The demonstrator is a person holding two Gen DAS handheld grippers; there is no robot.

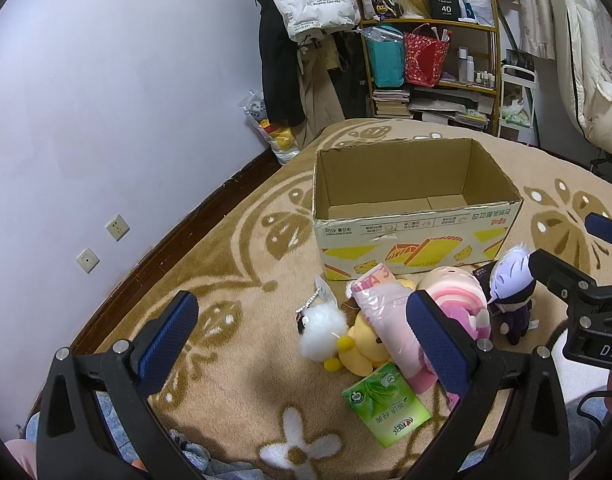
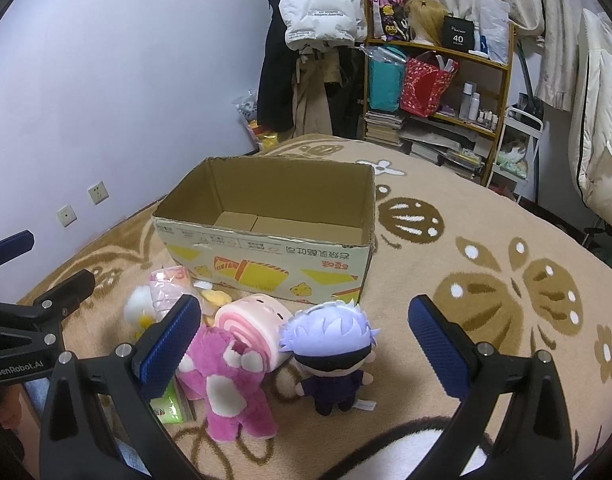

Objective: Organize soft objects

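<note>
An open, empty cardboard box [image 1: 417, 236] [image 2: 274, 256] stands on the beige blanket. In front of it lies a pile of soft things: a white fluffy toy [image 1: 321, 330], a yellow plush [image 1: 361, 344], a pink pack [image 1: 385, 320], a green tissue pack [image 1: 385, 404], a pink roll-cake plush [image 2: 254, 324], a magenta bear [image 2: 230, 384] and a white-haired doll in dark clothes [image 2: 333, 356] [image 1: 509, 292]. My left gripper [image 1: 302, 340] is open above the white toy. My right gripper [image 2: 306, 348] is open around the doll, not touching it.
The blanket [image 2: 505, 280] with brown flower patterns covers the bed. A lilac wall with two sockets [image 1: 118, 227] runs along the left. Hanging coats [image 1: 302, 40] and a cluttered shelf [image 1: 437, 60] stand behind the bed. White bedding [image 2: 597, 128] hangs at the right.
</note>
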